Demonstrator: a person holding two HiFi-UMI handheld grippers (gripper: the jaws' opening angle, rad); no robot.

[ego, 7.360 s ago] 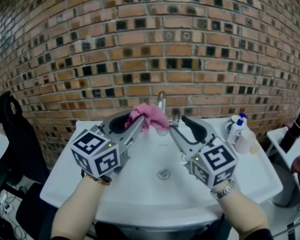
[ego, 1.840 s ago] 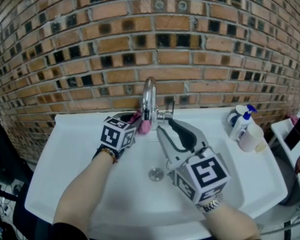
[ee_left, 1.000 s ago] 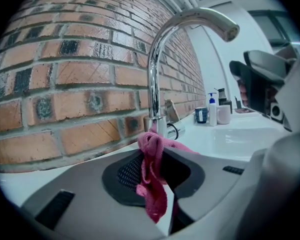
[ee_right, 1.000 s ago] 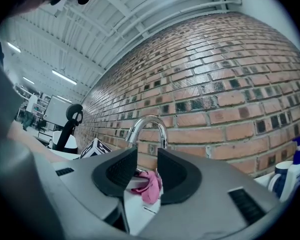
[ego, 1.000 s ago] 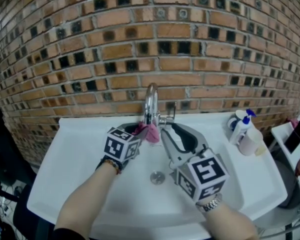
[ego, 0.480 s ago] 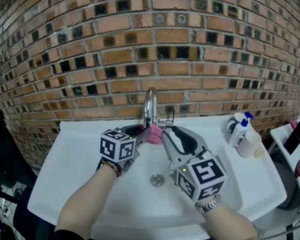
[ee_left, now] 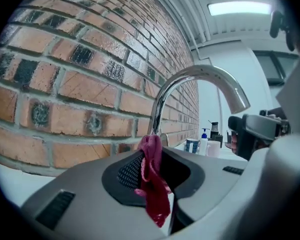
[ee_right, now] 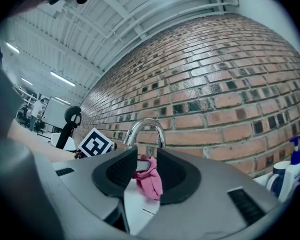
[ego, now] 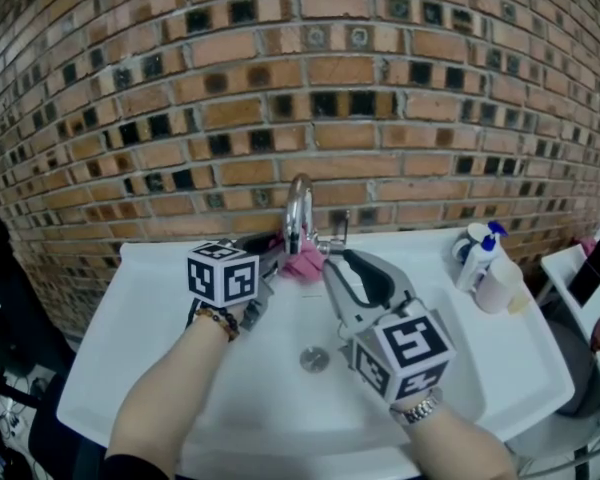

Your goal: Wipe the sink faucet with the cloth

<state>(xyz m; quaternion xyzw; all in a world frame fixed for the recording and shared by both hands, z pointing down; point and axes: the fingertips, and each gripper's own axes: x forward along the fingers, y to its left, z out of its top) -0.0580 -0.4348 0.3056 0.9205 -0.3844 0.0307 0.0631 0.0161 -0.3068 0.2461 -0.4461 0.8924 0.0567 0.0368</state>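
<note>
One change: the left gripper (ego: 276, 256), jaws clamped on the cloth (ego: 306, 262), has climbed the faucet (ego: 298, 206) neck. Wiping seems under way; the right gripper (ego: 333, 268) has its jaws slightly apart, empty.

The left gripper (ego: 278, 257) holds the pink cloth (ego: 305, 264) against the chrome faucet (ego: 297, 206).

Faucet (ego: 298, 208) at sink's (ego: 150, 348) back edge, centre; brick wall (ego: 430, 118) directly behind; cloth (ego: 305, 262) in left gripper (ego: 272, 256), just in front of faucet base; right gripper (ego: 332, 266) just right of cloth; drain (ego: 314, 359) nearer; bottles (ego: 483, 251) on rim, far right.
</note>
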